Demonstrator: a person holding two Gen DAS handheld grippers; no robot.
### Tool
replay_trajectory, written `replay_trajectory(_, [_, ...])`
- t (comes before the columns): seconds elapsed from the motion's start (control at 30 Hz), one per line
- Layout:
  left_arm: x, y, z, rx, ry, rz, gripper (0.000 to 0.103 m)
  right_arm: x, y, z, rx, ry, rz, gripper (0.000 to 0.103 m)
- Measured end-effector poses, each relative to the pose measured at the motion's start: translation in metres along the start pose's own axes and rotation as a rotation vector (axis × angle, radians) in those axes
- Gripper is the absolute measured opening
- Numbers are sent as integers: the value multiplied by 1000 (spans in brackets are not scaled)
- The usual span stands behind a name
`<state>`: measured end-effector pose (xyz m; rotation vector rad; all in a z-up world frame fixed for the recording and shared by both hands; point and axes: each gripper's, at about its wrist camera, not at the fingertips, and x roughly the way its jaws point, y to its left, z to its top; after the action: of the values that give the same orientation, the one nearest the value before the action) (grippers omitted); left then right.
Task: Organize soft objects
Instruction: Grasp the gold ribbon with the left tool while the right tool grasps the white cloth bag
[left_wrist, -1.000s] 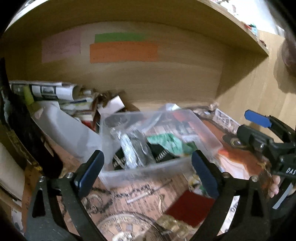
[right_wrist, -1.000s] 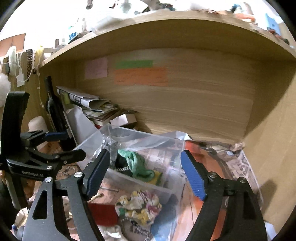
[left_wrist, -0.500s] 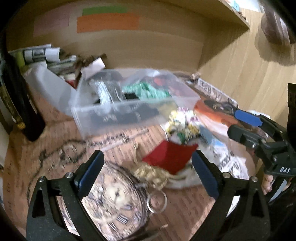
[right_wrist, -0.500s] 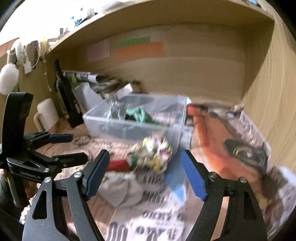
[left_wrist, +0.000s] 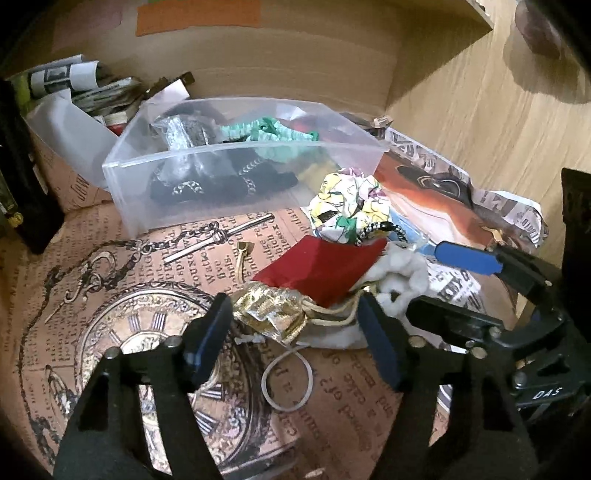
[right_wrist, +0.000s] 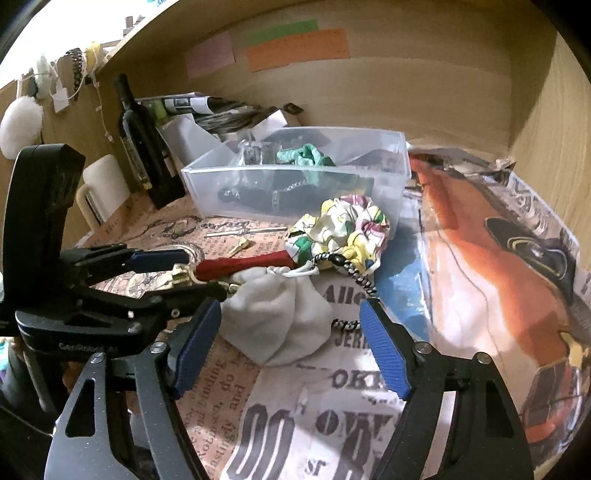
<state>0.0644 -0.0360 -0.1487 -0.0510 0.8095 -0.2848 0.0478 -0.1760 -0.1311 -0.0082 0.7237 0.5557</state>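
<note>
Soft pouches lay heaped just ahead of both pairs of fingers. The gold pouch (left_wrist: 271, 308) sat between the blue pads of the left gripper (left_wrist: 295, 332), close to the left pad and just past the tips, its drawstring trailing toward the right pad. The jaws stood wide, closed on nothing that could be seen. Beyond the gold pouch, farther from the fingertips, a red pouch (left_wrist: 325, 267) lay flat, overlapping a grey-white pouch (left_wrist: 400, 269) that reached out past the right pad. Farther ahead still sat a floral scrunchie (left_wrist: 349, 208) with a black-and-white cord (left_wrist: 380, 229) at its near edge — right against the front wall of the clear plastic bin (left_wrist: 155, 206), which held a green scrunchie (left_wrist: 273, 134) and dark items.

From the other side, the right gripper (right_wrist: 291, 347) was spread wide and empty, with the grey-white pouch lying between its fingertips and just ahead of them — nearer the left finger. The cord ran down toward the right fingertip. The left gripper's fingers (right_wrist: 155, 260) showed to the left of the pile, the gold pouch between them. A white elastic loop (left_wrist: 286, 380) lay on the printed paper (left_wrist: 110, 314) between the left gripper's fingers, nearer than the pouches.
</note>
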Motion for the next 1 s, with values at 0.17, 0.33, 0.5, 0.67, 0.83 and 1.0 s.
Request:
replay_trajectory(0.17, [13,8,2,-30,26,-38,41,8,-1,-2,12,15,17,68])
replay_trajectory(0.33, [13,13,4,-48,9,-43,24,14,0,-1,14,19,30,59])
replay_trajectory(0.5, [5,13,5,-45,-15,-40,12,17,2,-1,4,18,17,42])
replay_trajectory(0.67, [-5,19,6,-64,-46,-30,5,12,0,0,1,3,12,22])
replay_trajectory(0.83, [-20,29,9,-79,-85,-7,5,5,3,4,-15,-26,5,17])
replay_trajectory(1.0, [-35,33,13,-86,-125,23,4,-7,2,13,-23,-74,-1,16])
